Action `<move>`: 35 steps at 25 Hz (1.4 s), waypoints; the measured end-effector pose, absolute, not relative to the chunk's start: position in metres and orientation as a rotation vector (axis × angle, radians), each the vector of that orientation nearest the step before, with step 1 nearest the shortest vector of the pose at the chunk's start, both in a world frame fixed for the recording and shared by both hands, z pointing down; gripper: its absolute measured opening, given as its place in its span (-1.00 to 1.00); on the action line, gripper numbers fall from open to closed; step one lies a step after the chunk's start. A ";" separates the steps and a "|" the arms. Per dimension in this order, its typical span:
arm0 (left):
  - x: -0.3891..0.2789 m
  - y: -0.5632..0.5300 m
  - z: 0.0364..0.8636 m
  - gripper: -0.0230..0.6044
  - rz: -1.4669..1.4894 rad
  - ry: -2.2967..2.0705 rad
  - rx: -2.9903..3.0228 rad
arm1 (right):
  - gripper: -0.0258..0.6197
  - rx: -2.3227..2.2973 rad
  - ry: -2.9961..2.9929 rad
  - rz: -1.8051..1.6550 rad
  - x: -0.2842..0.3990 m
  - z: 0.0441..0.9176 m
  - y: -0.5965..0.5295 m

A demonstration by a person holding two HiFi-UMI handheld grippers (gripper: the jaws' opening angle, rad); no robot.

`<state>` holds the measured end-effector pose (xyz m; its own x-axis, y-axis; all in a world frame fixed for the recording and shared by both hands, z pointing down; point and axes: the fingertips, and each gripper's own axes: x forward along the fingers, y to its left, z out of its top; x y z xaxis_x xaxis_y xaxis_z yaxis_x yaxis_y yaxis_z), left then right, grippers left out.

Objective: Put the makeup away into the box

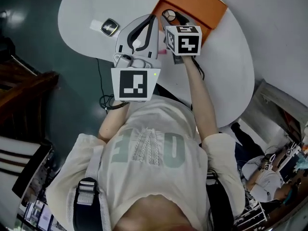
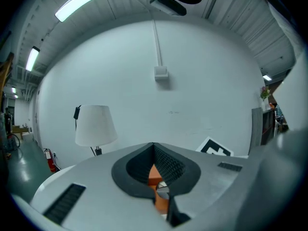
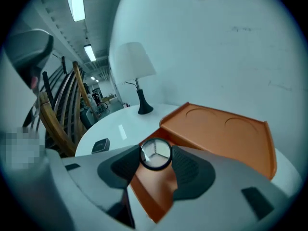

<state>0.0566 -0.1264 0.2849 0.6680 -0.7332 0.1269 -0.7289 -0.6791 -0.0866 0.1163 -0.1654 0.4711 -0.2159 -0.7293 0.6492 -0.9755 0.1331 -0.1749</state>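
Two pads of the right tool [image 3: 156,166] are gripping a round compact [image 3: 155,154] by its rim, holding it over the orange box [image 3: 221,134], probably for dropping in. The left tool [image 2: 154,149] is idling, jaws together and empty. What is showing of the box's inside is looking bare, and a square compact [image 3: 100,146] is lying on the table [image 3: 120,124] to the left.

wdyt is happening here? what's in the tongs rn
A person is packing makeup into an orange box on a white table. The right tongs are clamped on a round compact and hold it at the open box's edge, not yet set down inside. The left tongs are closed and empty, hanging beside them. A square compact lies on the table, untouched.
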 end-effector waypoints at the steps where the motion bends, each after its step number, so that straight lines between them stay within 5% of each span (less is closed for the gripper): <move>1: 0.052 -0.128 0.289 -0.90 -0.250 1.271 -2.843 | -0.25 1.617 -1.986 0.836 0.113 0.482 -0.170; 17: 0.007 -0.132 0.311 -0.90 -0.330 1.448 -2.802 | -0.24 1.579 -1.794 0.774 0.106 0.531 -0.203; 29: 0.011 -0.129 0.293 -0.90 -0.270 1.405 -2.780 | -0.13 1.674 -2.210 0.623 0.088 0.418 -0.168; 30: 0.011 -0.129 0.292 -0.91 -0.269 1.405 -2.778 | -0.20 1.717 -2.258 0.588 0.089 0.401 -0.161; 32: 0.010 -0.129 0.290 -0.90 -0.261 1.414 -2.781 | -0.83 1.853 -2.294 0.509 0.100 0.368 -0.145; 35: 0.009 -0.131 0.285 -0.91 -0.242 1.409 -2.777 | -0.91 1.981 -2.320 0.427 0.113 0.335 -0.125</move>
<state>0.0092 -0.1310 0.2847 0.5811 -0.8035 0.1296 -0.8007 -0.5929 -0.0856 0.1127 -0.1253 0.3347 -0.1717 -0.9593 0.2244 -0.9763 0.1351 -0.1692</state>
